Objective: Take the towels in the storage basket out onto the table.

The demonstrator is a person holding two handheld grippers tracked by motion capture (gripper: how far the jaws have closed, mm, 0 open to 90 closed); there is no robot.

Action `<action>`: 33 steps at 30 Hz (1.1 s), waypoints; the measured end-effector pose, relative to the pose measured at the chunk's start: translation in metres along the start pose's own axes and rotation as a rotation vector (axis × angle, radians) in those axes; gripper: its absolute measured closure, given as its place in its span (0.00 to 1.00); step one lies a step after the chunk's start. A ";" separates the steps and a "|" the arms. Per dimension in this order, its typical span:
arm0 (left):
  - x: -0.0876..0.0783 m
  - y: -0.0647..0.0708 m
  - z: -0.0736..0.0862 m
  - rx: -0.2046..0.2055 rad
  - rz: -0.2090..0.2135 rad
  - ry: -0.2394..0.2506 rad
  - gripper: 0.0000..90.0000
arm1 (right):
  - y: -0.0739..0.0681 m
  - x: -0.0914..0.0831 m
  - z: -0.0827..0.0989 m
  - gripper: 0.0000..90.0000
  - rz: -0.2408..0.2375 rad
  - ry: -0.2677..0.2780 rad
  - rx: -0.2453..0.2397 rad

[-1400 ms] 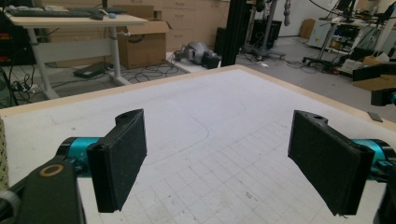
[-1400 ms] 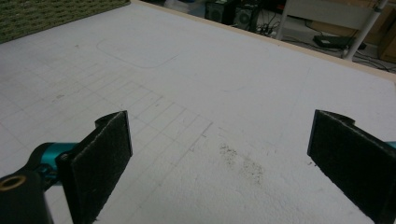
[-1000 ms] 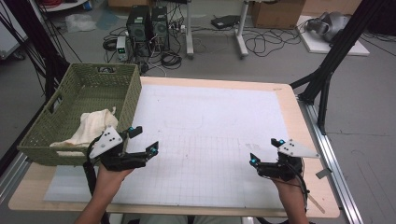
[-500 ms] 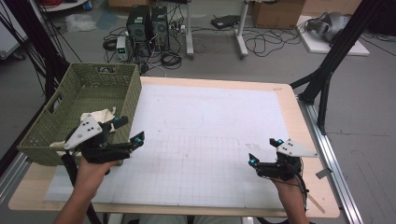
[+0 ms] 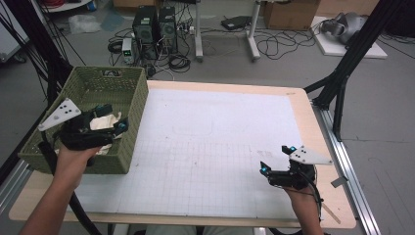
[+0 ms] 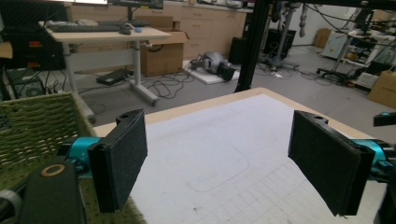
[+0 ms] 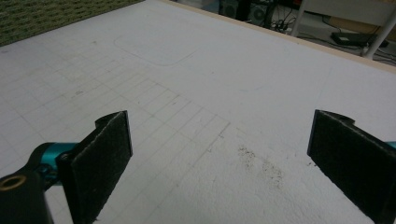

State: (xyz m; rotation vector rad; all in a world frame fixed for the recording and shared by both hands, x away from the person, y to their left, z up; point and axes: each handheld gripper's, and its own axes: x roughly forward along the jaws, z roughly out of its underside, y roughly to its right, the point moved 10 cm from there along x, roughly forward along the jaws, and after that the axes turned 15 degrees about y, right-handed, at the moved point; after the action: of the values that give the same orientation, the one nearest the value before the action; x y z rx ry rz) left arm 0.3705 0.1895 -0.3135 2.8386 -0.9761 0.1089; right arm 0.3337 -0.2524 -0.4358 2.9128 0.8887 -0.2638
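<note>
my left claw (image 5: pixel 108 118) hangs over the one green woven plastic basket (image 5: pixel 128 93), forearm reaching in from the near edge, grey plate tilted up to the left. its jaws stand wide apart and grip nothing. one crumpled cream cloth (image 5: pixel 108 121) lies in the basket right under the claw tips; i cannot tell if they touch it. my right claw (image 5: pixel 276 158) sits low over the white gridded mat (image 5: pixel 215 147) on the bench, well apart from the basket, wrist straight, jaws spread wide and empty.
</note>
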 end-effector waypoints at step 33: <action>0.001 -0.162 0.098 -0.085 -0.381 -0.484 0.23 | -0.001 0.004 0.007 0.06 -0.011 -0.022 0.001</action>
State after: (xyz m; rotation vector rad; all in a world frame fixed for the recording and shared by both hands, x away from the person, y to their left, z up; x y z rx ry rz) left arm 0.4729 0.3003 -0.4274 2.9640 -0.4608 -0.6663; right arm 0.3352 -0.2505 -0.4433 2.9011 0.9016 -0.2966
